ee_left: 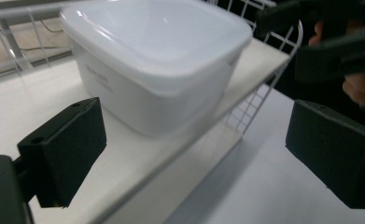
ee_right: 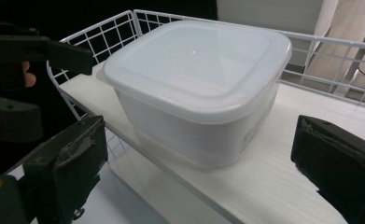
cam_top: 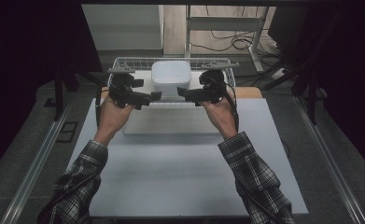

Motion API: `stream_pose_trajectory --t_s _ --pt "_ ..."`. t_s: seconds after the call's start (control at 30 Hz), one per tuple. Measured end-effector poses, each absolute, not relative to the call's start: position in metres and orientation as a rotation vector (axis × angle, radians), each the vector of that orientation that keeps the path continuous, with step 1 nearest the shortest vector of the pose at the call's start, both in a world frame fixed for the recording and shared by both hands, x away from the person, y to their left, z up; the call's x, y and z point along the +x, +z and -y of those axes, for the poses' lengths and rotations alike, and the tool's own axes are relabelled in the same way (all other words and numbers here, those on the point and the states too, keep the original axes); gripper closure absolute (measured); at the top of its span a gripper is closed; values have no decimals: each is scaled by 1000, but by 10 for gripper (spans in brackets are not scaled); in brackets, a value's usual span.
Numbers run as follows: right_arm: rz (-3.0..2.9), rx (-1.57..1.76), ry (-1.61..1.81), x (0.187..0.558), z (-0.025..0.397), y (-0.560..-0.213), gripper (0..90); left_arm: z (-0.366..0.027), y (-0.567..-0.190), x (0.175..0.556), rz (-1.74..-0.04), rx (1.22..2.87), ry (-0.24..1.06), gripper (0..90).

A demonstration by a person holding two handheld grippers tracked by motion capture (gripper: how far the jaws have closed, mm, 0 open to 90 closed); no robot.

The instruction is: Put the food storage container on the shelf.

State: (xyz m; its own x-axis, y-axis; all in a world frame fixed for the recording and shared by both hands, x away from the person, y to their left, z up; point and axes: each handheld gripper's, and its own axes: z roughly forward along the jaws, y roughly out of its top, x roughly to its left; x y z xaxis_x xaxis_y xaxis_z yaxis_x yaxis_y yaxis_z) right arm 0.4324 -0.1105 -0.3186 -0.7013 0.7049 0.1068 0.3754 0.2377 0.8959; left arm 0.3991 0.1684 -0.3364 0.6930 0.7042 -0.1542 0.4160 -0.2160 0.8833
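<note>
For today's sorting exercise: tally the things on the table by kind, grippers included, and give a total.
White lidded container: 1
White wire basket: 1
White board under them: 1
Grippers: 2, left gripper and right gripper
Total: 5

The tub is smooth, glossy white plastic with a translucent lid. The basket is white-coated wire. The board under the tub looks matt white.
</note>
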Motion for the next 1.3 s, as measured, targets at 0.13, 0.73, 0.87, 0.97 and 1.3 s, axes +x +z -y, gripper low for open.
stream_pose_trajectory --t_s 0.13,0.73,0.87,0.97,1.3 --pt "-2203 980 1426 425 114 -321 32 -170 -343 391 -861 1874 325 28" --pt "-2238 901 1409 402 126 -339 24 -166 -369 366 -833 1915 230 0" --pt "-2242 883 1410 396 127 -343 22 -167 -371 358 -815 1890 232 0" --pt "-2248 874 1415 391 128 -347 20 -167 -373 352 -800 1868 227 0" --pt "-2270 851 1422 378 134 -366 16 -158 -394 335 -760 1867 242 18"
